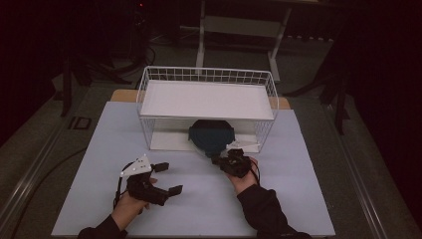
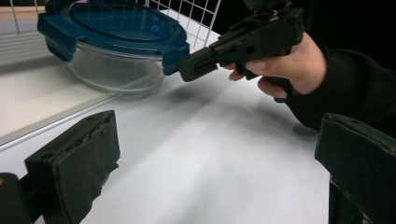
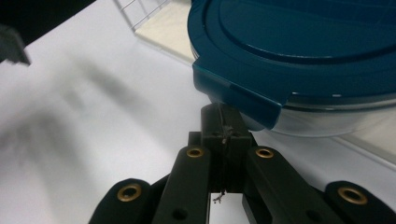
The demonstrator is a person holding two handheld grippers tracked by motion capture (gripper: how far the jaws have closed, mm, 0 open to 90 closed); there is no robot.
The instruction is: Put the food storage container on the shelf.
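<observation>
The clear container (image 2: 112,70) with a blue clip-on lid (image 3: 299,42) is sitting at the front of the white wire basket's (image 1: 149,84) lower shelf, jutting onto the pale table (image 1: 199,199) in a dim room. It is looking rigid, probably glass, so likely heavy, slick and breakable; the lid's side tab (image 3: 238,95) is offering the surest hold. The right gripper (image 3: 224,123), jaws clenched together on nothing, is nosing just beneath that tab, while the left gripper (image 1: 166,178) is waiting nearby with jaws released.
</observation>
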